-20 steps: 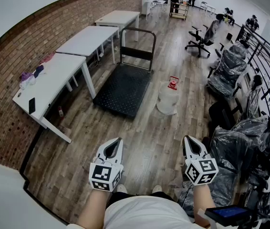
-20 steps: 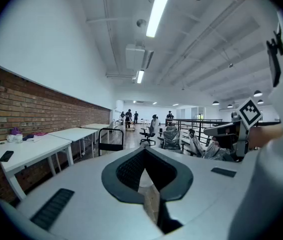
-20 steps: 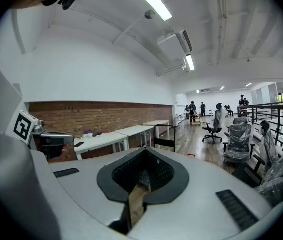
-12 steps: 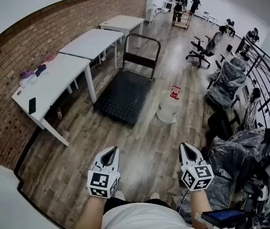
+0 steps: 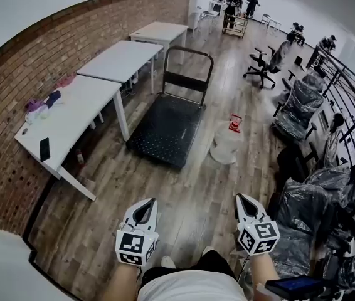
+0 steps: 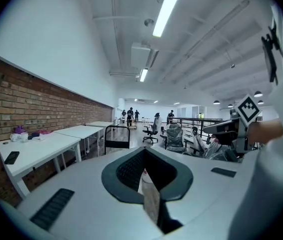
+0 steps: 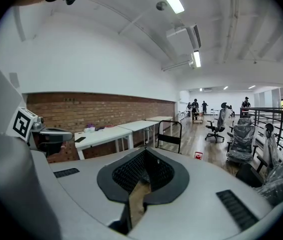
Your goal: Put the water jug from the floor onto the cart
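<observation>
The clear water jug (image 5: 226, 145) with its red cap (image 5: 234, 123) stands upright on the wood floor, just right of the black platform cart (image 5: 167, 130). The cart's flat deck carries nothing, and its handle bar (image 5: 189, 73) rises at the far end. My left gripper (image 5: 149, 202) and right gripper (image 5: 240, 197) hang low in front of me, both shut and holding nothing, well short of the jug. The right gripper view shows the red cap (image 7: 198, 155) and the cart handle (image 7: 171, 133) beyond the closed jaws. The cart handle (image 6: 116, 137) also shows in the left gripper view.
White tables (image 5: 71, 115) line the brick wall on the left, one with a phone (image 5: 44, 149) on it. Plastic-wrapped chairs (image 5: 300, 102) and a railing (image 5: 347, 74) crowd the right side. A black swivel chair (image 5: 264, 60) and several people (image 5: 234, 2) are farther down the room.
The head view has shifted slightly, so the cart and jug sit a little lower in the picture. Both grippers stay shut and level with each other. Jug and cart have not moved.
</observation>
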{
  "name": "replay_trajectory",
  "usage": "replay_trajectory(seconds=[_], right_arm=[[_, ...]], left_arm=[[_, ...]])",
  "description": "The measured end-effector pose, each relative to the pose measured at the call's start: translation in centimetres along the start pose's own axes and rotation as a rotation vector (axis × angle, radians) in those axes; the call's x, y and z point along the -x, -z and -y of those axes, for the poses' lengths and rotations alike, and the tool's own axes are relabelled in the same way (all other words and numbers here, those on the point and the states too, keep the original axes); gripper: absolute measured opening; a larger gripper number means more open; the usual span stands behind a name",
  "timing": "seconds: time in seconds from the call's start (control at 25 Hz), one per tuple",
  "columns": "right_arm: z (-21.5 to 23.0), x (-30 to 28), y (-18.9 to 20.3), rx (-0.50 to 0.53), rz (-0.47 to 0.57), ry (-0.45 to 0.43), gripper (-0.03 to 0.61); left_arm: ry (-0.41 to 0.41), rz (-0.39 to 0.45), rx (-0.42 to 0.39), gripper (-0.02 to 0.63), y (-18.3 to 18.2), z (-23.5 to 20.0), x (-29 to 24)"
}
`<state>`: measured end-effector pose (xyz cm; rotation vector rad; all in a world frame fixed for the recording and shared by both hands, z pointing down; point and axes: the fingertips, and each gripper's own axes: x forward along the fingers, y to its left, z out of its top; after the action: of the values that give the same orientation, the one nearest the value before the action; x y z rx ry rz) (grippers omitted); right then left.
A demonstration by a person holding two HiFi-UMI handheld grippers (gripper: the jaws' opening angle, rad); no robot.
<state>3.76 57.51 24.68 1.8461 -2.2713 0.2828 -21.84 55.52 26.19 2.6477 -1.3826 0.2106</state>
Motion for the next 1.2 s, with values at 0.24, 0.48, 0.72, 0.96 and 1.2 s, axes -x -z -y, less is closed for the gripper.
replay_trajectory(seconds=[0.24, 0.48, 0.72, 0.96, 1.2], right_arm=[[1.4, -2.0, 0.1, -0.022, -0.022, 0.023, 0.002], [4.3, -5.8, 0.2, -0.046, -0.027, 0.021, 0.002], [9.4, -10.5, -1.6, -0.066, -0.003, 0.009, 0.002], [15.9, -14.5, -2.8, -0.074, -0.007, -0.018, 0.002], [21.3, -18.0, -4.2, -0.066, -0.005, -0.042, 0.002]], left_arm=[[0.029, -0.023, 0.012, -0.002, 0.1, -0.8, -2.7], [0.026, -0.043, 0.023, -0.002, -0.1, -1.6, -7.3], [0.011, -0.035, 0.011, -0.002, -2.3, -1.7, -13.7], [-0.003, -0.024, 0.019, -0.002, -4.5, 0.2, -21.0], [-0.018, -0.009, 0.033, -0.002, -6.4, 1.7, -27.3]])
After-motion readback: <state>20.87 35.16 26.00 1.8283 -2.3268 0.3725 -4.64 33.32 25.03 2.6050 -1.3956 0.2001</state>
